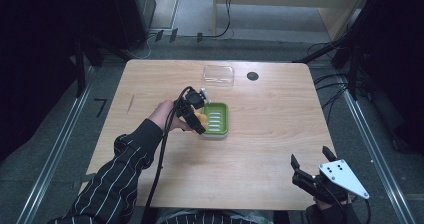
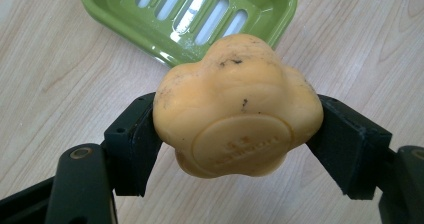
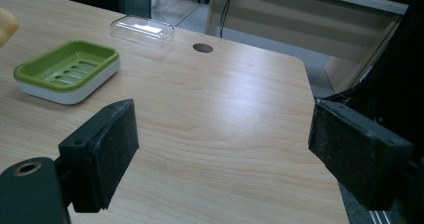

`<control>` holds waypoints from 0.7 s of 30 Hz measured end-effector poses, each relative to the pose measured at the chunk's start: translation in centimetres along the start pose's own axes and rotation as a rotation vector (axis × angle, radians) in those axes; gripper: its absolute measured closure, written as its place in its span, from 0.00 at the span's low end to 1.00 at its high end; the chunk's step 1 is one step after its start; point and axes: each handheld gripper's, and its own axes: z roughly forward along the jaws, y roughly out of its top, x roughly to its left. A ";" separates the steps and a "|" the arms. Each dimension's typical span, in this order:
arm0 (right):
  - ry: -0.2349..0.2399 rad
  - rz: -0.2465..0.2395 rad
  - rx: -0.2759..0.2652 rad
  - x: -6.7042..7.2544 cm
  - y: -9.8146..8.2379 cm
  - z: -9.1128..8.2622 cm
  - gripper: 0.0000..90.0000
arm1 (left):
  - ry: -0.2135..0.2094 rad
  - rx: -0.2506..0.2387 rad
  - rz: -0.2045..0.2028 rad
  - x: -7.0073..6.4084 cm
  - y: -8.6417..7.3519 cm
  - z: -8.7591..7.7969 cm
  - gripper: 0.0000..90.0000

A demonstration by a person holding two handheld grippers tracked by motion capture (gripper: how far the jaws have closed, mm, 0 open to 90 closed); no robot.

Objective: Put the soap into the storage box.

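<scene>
The left hand-held gripper (image 2: pixel 235 134) is clamping the yellow soap (image 2: pixel 237 106) just above the desk (image 1: pixel 270 134), the green soap dish (image 2: pixel 190 14) lying directly ahead near the desk's middle. The right hand-held gripper (image 3: pixel 222 154) is hovering wide open and empty by the near right corner, well apart.

Soap (image 2: pixel 237 106): pale orange-yellow with small dark specks and a round embossed stamp. Dish (image 1: pixel 216 118): bright green slotted top over a white base. Lid (image 1: pixel 218 75): clear, colourless. Counter (image 1: pixel 260 144): light wood grain, with one dark round hole (image 1: pixel 252 76). Left gripper (image 2: pixel 235 134) and right gripper (image 3: pixel 222 154): black, the latter topped by a grey plate (image 1: pixel 344 178). Sleeve (image 1: pixel 117 179): black with thin white stripes. Floor (image 1: pixel 55 149): grey.
</scene>
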 end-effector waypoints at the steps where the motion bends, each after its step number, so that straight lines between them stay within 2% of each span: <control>1: -0.001 0.000 0.002 0.0 0.0 -0.1 0.15 | 0.000 -0.004 -0.003 0.0 0.1 0.1 0.29; 21: -0.034 0.004 0.011 -0.6 -0.5 -1.0 0.15 | -0.008 0.005 0.014 0.3 1.9 0.9 0.29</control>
